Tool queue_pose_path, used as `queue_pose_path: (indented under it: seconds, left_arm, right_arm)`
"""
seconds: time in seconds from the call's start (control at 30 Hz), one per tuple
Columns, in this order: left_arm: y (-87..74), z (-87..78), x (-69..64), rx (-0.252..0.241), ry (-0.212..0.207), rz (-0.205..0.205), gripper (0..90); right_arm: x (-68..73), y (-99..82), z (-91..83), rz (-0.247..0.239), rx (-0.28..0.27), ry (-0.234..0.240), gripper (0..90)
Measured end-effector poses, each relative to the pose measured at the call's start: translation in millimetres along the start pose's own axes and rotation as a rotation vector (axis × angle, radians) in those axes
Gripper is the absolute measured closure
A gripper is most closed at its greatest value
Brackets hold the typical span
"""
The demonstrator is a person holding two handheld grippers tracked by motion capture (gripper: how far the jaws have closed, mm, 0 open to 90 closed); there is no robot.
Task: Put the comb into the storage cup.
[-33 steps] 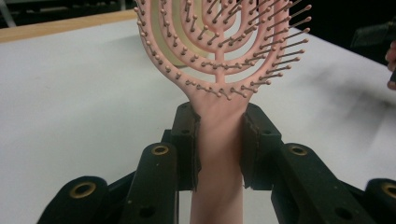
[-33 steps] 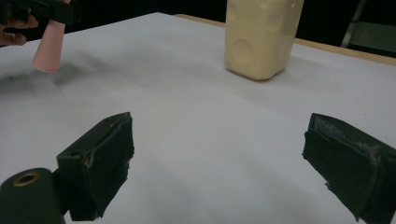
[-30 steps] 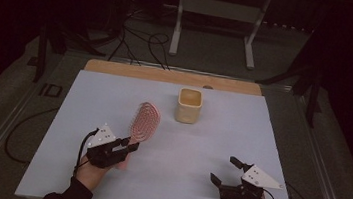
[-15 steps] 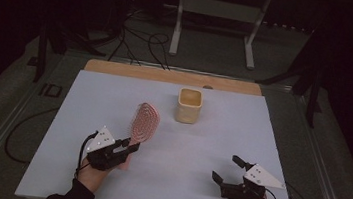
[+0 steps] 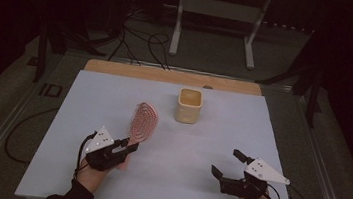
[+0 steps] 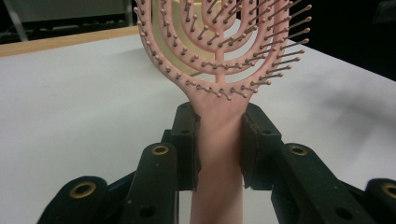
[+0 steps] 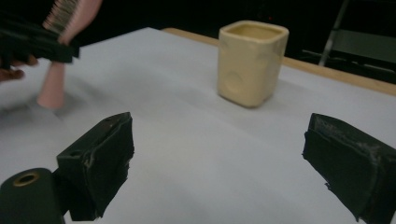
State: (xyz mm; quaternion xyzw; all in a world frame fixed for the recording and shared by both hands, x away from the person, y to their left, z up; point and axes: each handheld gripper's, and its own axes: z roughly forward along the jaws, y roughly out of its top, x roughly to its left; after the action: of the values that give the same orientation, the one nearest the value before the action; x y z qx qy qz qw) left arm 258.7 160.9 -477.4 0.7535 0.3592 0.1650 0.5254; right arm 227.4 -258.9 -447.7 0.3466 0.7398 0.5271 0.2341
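We see the left gripper (image 5: 126, 149) clamping the handle of the pink plastic vented hairbrush (image 6: 219, 70), its bristled head rising beyond the jaws above the table, while the right gripper (image 5: 227, 164) gapes wide, empty.

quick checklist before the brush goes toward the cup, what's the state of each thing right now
1. Grip on the pink hairbrush: the left hand-held gripper has both pads pressed on the handle just below the head. ok
2. Brush off the table: the head is raised; whether the handle's end touches the sheet, cannot tell.
3. Cream cup upright, mouth up. ok
4. Cup inside free: the rim shows, the bottom does not. cannot tell
5. Path from brush to cup: bare white table sheet between them. ok
6. Right hand-held gripper open, holding nothing, nearer the person than the cup. ok
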Motion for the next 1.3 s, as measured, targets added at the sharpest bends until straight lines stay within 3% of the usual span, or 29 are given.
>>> queue_pose_path:
  seconds: [0.4,0.73,1.1,1.3]
  left_arm:
    - [-0.5,-2.4,1.9,-0.013,-0.003,-0.019,71.4]
    - [-1.1,-2.1,2.3,-0.012,-0.007,-0.019,71.4]
    - [-1.0,-2.2,1.7,-0.017,-0.010,-0.019,71.4]
    - [-1.1,-2.1,0.9,-0.021,-0.014,-0.020,71.4]
  right_arm:
    - [17.1,44.9,8.4,-0.082,-0.033,0.080,8.5]
    - [26.9,79.0,13.7,-0.115,-0.052,0.099,8.4]
    - [42.6,104.4,27.9,-0.116,-0.052,0.155,8.4]
    - [55.3,116.0,44.9,-0.100,-0.050,0.193,8.2]
